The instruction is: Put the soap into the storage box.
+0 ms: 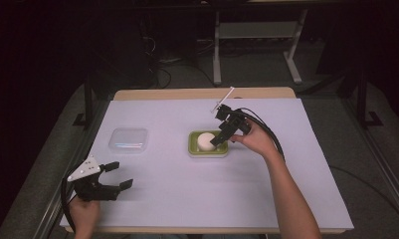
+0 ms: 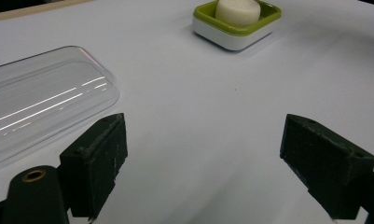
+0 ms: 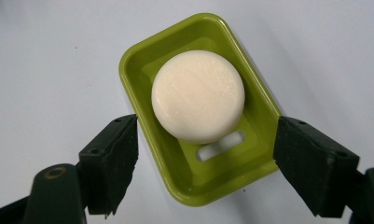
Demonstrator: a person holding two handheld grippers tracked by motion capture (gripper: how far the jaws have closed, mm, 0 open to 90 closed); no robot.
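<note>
High view shows the right gripper (image 1: pixel 221 135) hanging over the green soap dish (image 1: pixel 207 150) near the middle of the table (image 1: pixel 286 189), jaws spread wide and empty. A round white soap (image 3: pixel 198 95) lies in the dish. The left gripper (image 1: pixel 118 175) rests near the front left edge, jaws spread, beside a clear lid (image 2: pixel 40 98).

1. I'm looking at a wooden table (image 1: pixel 137 94) with a big white sheet (image 1: pixel 266 199) covering nearly all of it.
2. A green soap dish (image 1: pixel 192 149) sits about mid-sheet with a round white soap (image 1: pixel 205 141) in it.
3. A clear plastic lid (image 1: pixel 129 139) lies off to its left, well apart.
</note>
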